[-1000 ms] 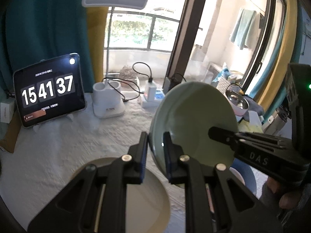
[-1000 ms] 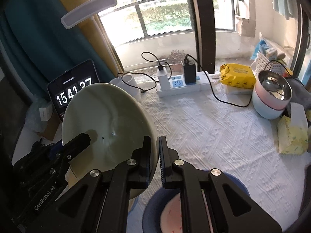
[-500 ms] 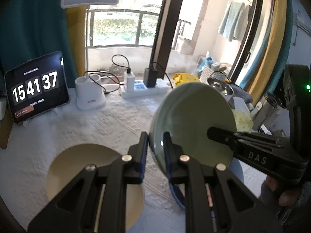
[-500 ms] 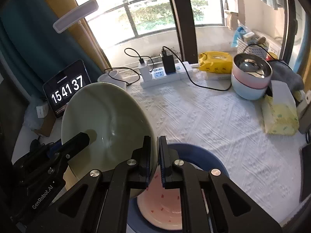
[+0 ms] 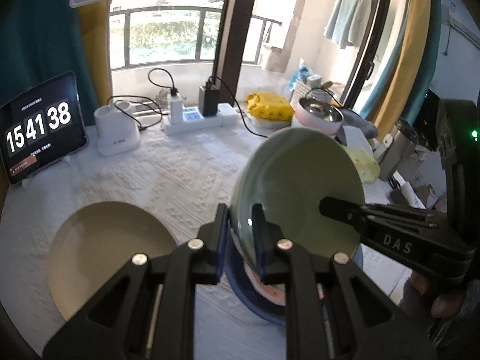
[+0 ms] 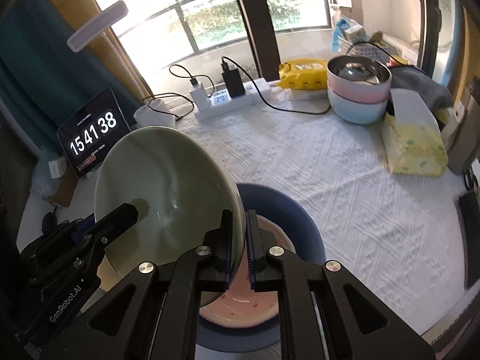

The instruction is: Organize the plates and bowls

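— Right wrist view: what are your fingers doing?

— I'm pinching the rim of the green plate (image 6: 162, 186) with my right gripper (image 6: 238, 240), while my left gripper (image 5: 238, 234) is clamping the opposite edge. It's tilting steeply, centre-left of frame.

— And the target?

— Blue plate (image 6: 303, 219) with the pink bowl (image 6: 240, 303) is lying directly beneath my fingertips, lower centre; the tan plate (image 5: 108, 258) is sitting lower left.
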The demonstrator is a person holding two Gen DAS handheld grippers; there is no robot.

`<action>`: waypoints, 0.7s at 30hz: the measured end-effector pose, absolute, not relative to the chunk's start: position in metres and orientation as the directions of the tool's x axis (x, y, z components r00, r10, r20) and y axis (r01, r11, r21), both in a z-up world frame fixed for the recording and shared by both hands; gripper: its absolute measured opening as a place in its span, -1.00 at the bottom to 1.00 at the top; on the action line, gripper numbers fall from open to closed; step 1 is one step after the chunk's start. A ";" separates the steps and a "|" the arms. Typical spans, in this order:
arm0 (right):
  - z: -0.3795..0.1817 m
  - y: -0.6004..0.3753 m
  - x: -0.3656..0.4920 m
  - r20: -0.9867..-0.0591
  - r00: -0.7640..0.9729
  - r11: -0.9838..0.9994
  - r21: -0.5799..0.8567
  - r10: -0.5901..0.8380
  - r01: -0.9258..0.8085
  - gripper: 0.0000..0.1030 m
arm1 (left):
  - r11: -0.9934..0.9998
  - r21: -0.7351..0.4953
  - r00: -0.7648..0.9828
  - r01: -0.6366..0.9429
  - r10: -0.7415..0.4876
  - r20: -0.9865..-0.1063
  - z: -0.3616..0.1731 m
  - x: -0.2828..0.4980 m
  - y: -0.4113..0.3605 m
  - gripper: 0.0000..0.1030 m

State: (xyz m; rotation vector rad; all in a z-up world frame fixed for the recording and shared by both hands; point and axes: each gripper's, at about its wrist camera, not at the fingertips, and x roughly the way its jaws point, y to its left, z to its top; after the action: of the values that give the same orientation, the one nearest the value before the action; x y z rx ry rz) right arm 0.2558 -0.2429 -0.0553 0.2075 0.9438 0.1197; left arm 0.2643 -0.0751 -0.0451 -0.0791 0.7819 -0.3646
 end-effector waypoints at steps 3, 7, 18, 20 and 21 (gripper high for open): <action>-0.060 -0.249 0.251 -0.796 0.574 0.972 0.237 0.193 0.001 -0.82 | 0.932 -0.199 0.641 0.303 -0.354 -0.681 -0.049 0.261 -0.082 -0.69; -0.068 -0.255 0.246 -0.807 0.558 0.970 0.243 0.193 0.017 -0.81 | 0.930 -0.197 0.627 0.312 -0.357 -0.692 -0.056 0.258 -0.090 -0.69; -0.086 -0.267 0.237 -0.832 0.520 0.968 0.248 0.191 0.041 -0.81 | 0.928 -0.191 0.595 0.321 -0.355 -0.721 -0.072 0.254 -0.104 -0.69; -0.089 -0.268 0.236 -0.837 0.512 0.968 0.248 0.193 0.041 -0.80 | 0.928 -0.192 0.588 0.319 -0.353 -0.728 -0.077 0.253 -0.106 -0.69; -0.091 -0.268 0.236 -0.839 0.508 0.968 0.248 0.194 0.041 -0.80 | 0.928 -0.192 0.585 0.318 -0.352 -0.731 -0.079 0.254 -0.106 -0.69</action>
State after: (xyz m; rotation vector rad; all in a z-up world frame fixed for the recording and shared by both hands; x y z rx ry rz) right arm 0.2361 -0.2683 -0.0908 0.2489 1.0367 0.0934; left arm 0.2536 -0.1064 -0.0786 -0.0421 0.8622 -0.3905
